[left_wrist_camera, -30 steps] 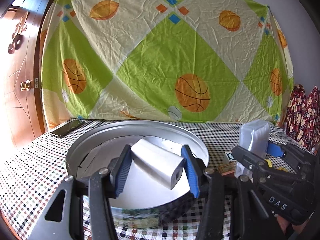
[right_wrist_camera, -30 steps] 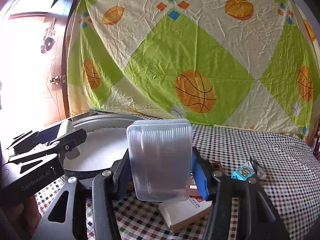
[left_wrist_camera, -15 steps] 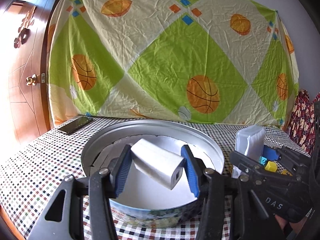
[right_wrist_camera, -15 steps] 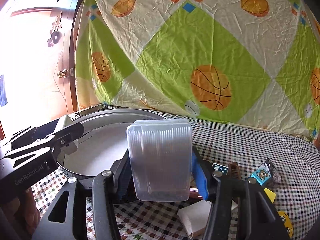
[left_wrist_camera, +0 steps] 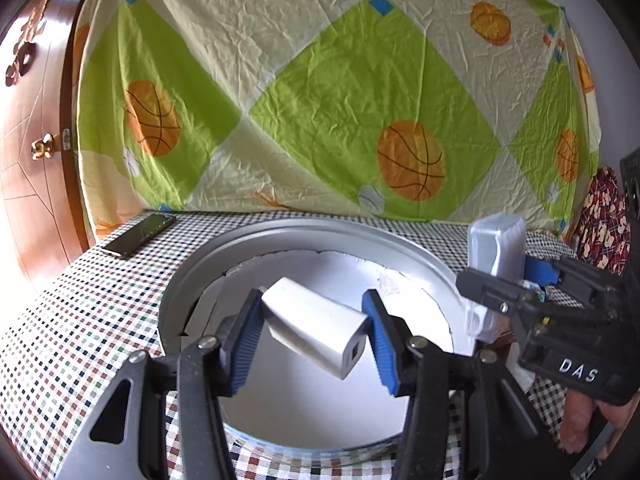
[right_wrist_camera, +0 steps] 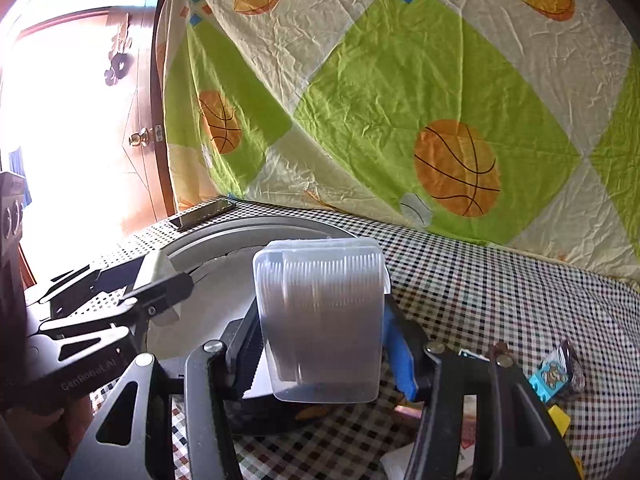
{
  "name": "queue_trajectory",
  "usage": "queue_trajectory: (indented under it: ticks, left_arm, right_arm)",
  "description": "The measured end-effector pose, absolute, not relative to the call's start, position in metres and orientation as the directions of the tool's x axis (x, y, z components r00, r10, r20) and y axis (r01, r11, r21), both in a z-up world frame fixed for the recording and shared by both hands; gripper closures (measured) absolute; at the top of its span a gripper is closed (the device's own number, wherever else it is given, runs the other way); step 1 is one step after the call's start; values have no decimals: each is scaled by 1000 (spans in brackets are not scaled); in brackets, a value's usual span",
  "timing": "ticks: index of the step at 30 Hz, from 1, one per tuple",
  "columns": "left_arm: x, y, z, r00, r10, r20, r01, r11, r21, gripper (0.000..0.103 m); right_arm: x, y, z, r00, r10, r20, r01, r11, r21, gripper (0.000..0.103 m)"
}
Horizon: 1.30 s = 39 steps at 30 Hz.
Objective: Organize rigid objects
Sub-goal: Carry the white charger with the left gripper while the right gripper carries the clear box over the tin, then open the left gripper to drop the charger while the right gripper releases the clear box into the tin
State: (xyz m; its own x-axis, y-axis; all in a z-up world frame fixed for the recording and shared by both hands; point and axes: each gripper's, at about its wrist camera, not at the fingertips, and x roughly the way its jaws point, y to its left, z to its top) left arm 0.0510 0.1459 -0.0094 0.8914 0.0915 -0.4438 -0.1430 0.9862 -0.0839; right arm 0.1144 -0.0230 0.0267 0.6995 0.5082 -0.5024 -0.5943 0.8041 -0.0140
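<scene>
A big sheet (left_wrist_camera: 320,92) with basketballs on it hangs behind my table (left_wrist_camera: 80,320), which has a little checked cloth on it. A round metal tin (left_wrist_camera: 224,248) sits in the middle, and a dark phone (left_wrist_camera: 138,236) lies far back by the door.

My left claw (left_wrist_camera: 312,336) is partly closed — its blue pads squeeze a white block (left_wrist_camera: 316,330), tilted, up in the air over the tin. My right claw (right_wrist_camera: 320,344) squeezes a clear plastic box (right_wrist_camera: 320,320), standing tall, just beside the tin's right edge.

I think my job now is to put both things down inside the tin. I should go low first, so the block does not drop and bang. I should set the block flat and let go only when it rests. My two claws are close together — I must not bump them.

Some small toys and a card (right_wrist_camera: 550,380) lie on the right, partly hidden by my claw, so I cannot tell what they are. What is inside the clear box looks foggy. The tin's near side is cut off.
</scene>
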Motion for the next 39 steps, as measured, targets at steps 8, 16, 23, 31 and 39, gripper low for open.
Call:
queue_trajectory:
  ticks: [8, 16, 23, 31, 39]
  left_arm:
    - [76, 163, -9, 860, 91, -501, -147, 986, -73, 53]
    - [109, 178, -9, 817, 103, -567, -145, 989, -28, 53]
    - [128, 189, -12, 780, 136, -611, -164, 986, 10, 53]
    - [139, 193, -12, 744, 161, -649, -158, 985, 64, 53]
    - [139, 197, -4, 749, 223, -624, -214, 973, 92, 31]
  right_arm:
    - [138, -4, 26, 663, 512, -546, -620, 784, -18, 46]
    - [168, 22, 16, 584, 494, -644, -646, 763, -2, 46]
    - [189, 34, 5, 540, 466, -701, -656, 754, -4, 46]
    - [203, 44, -8, 497, 418, -760, -671, 741, -31, 46]
    - [207, 43, -7, 516, 431, -740, -656, 755, -18, 37]
